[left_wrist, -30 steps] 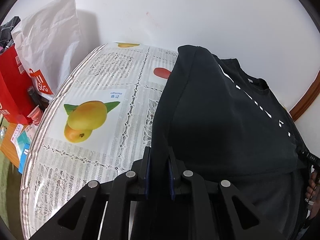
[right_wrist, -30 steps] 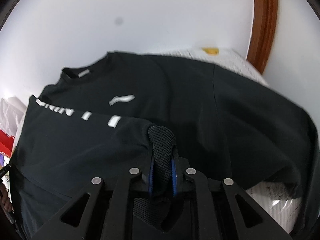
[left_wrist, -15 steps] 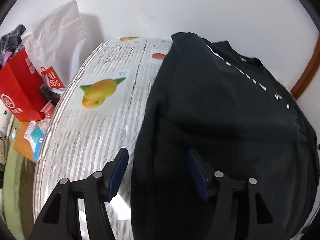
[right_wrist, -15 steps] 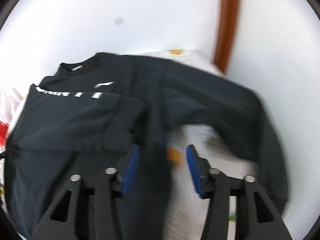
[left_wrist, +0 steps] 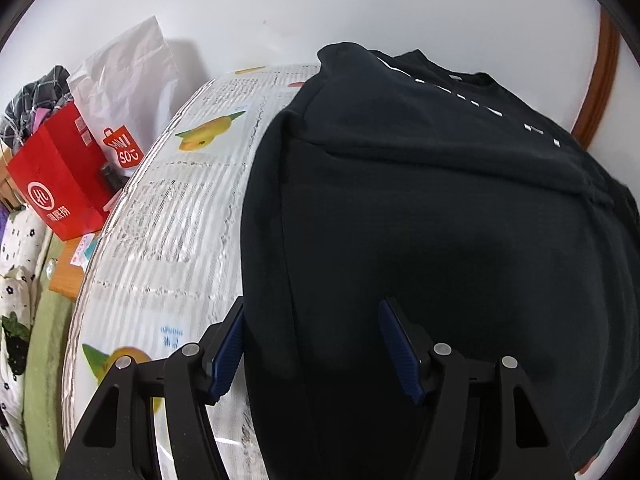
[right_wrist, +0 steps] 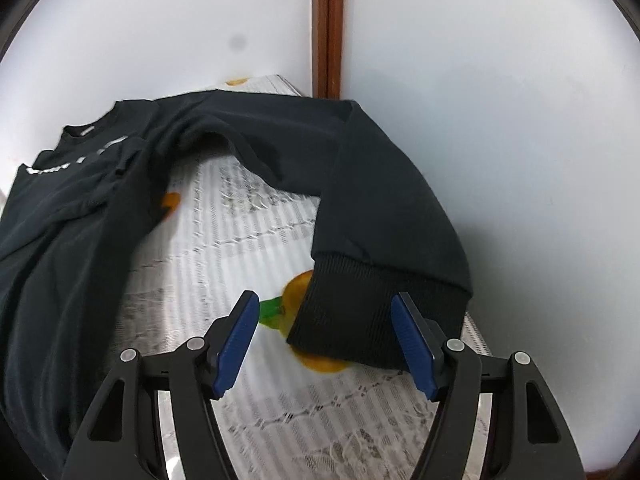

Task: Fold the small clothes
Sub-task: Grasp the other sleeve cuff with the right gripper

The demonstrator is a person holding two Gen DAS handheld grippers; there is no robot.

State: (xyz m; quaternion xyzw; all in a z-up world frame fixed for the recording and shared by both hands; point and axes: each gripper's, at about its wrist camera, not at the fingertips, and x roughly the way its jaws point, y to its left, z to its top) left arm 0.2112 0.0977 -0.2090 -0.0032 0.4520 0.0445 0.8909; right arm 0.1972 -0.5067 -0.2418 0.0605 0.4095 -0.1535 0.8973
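One sleeve is in: on the black sweatshirt (left_wrist: 420, 208), a fold with white lettering lies across the chest in the upper right of the left wrist view. The other sleeve (right_wrist: 372, 200) is not; it runs down the right of the right wrist view, flat on the fruit-print tablecloth (right_wrist: 240, 248), ribbed cuff (right_wrist: 360, 312) lowest. So, I'd say, roughly a third done, with that sleeve and the body folds left.

Left gripper (left_wrist: 312, 340) has just spread its jaws, and they stand apart over the garment's left edge, pads clear of the cloth. Right gripper (right_wrist: 326, 332) too has just been opening; the cuff sits between its blue pads (right_wrist: 236, 340), unpinched. The fabric looks thick, matte and soft, lying smooth across the table's middle.
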